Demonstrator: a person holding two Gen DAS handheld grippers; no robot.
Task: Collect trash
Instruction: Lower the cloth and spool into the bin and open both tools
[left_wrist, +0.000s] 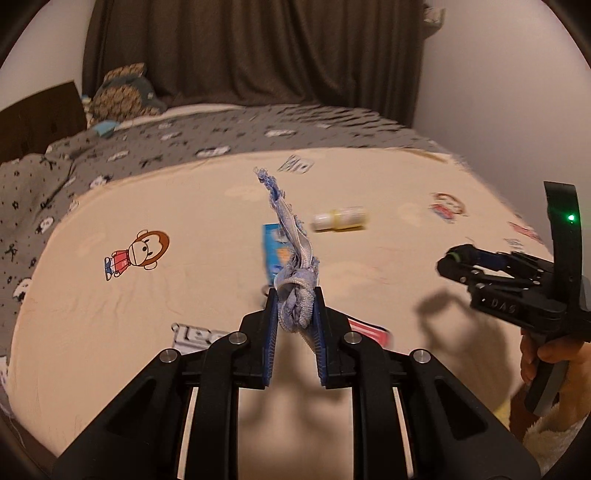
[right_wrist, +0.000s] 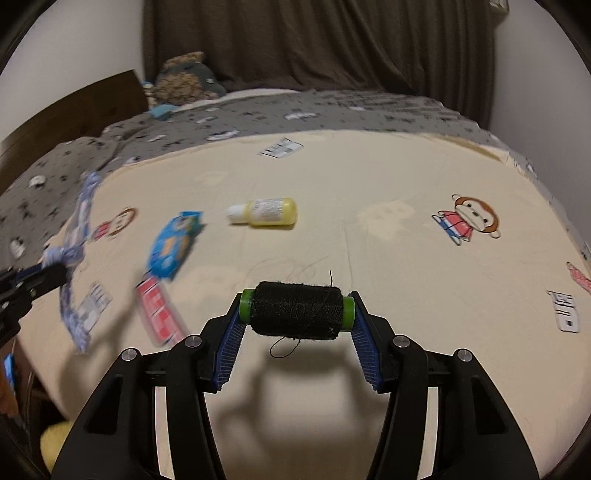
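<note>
Mid-bed (right_wrist: 388, 258): yellow bottle (right_wrist: 264, 212), blue packet (right_wrist: 173, 245). Left gripper (left_wrist: 294, 306) clenched on knotted rag (left_wrist: 291, 258), raised over bed. Right gripper (right_wrist: 295, 310) clamping black spool (right_wrist: 295, 310) endwise; spool hidden in left view.

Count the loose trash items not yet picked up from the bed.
2. A blue wrapper lies left of centre on the cream sheet; a yellow bottle lies on its side just right of it. More may lie outside both views.
</note>
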